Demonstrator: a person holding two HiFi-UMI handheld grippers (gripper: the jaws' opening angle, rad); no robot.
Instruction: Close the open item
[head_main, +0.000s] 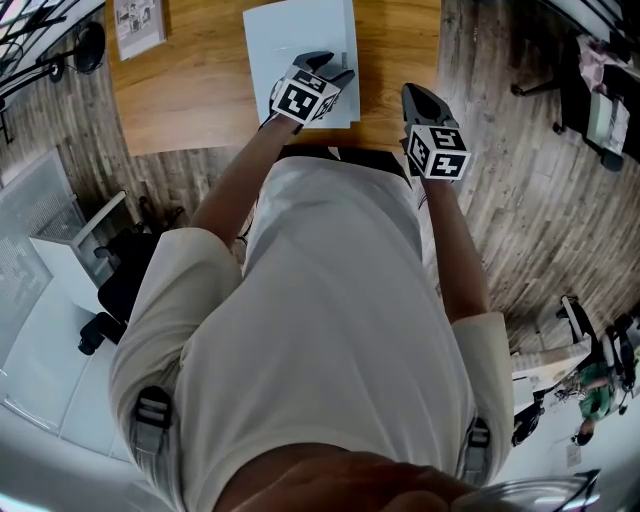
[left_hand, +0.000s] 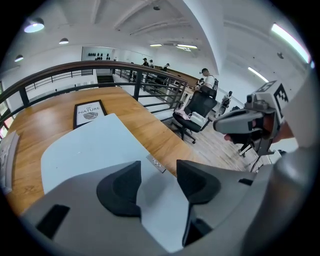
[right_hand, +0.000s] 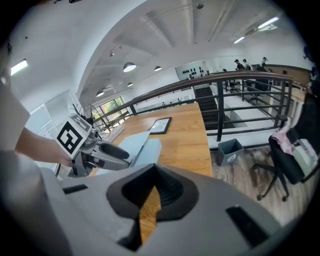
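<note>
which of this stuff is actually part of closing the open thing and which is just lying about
For the job:
pale grey case, lid raised
left tongs, open, over the case
right tongs, shut, off to the case's right

Just lying about:
framed print on the table
black office chair
small grey bin

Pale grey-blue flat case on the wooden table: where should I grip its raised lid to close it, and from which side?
Probably the thin free edge of the pale grey-blue case's raised lid, by its small metal tab, coming from the side of the right gripper. The lid is a flat, tilted panel, so only an edge fits between jaws; the left gripper hovers there, jaws apart.
</note>
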